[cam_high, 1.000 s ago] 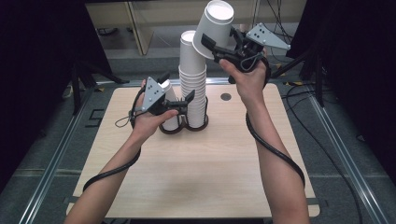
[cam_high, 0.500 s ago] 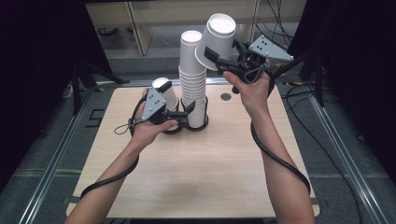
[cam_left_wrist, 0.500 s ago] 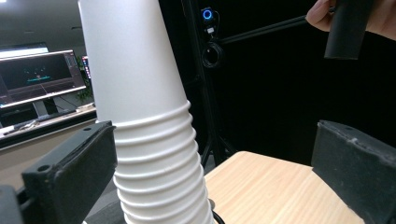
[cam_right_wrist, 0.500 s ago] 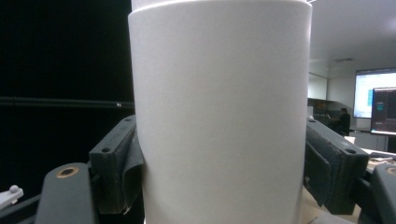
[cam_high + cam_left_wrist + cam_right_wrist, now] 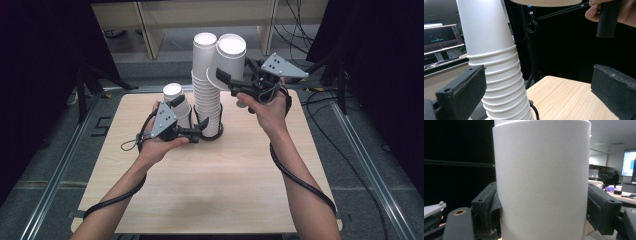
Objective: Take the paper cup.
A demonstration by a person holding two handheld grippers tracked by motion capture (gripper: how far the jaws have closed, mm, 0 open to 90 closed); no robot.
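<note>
White paper makes up everything in play. The right gripper [image 5: 226, 82] is clenched on a single paper cup [image 5: 228, 61], its jaws pressing both sides of the wall as the right gripper view [image 5: 541, 202] shows the cup [image 5: 541, 180]. The cup hangs tilted in the air, just beside the top of the tall cup stack [image 5: 206, 90], at about two o'clock from it. The stack stands upright near the twelve o'clock edge of the wooden tabletop [image 5: 215, 175]. The left gripper [image 5: 197, 134] sits low at the stack's base, jaws spread wide and released, the stack [image 5: 499, 75] beside one jaw. A short cup stack [image 5: 176, 102] stands at nine o'clock of the tall one.
</note>
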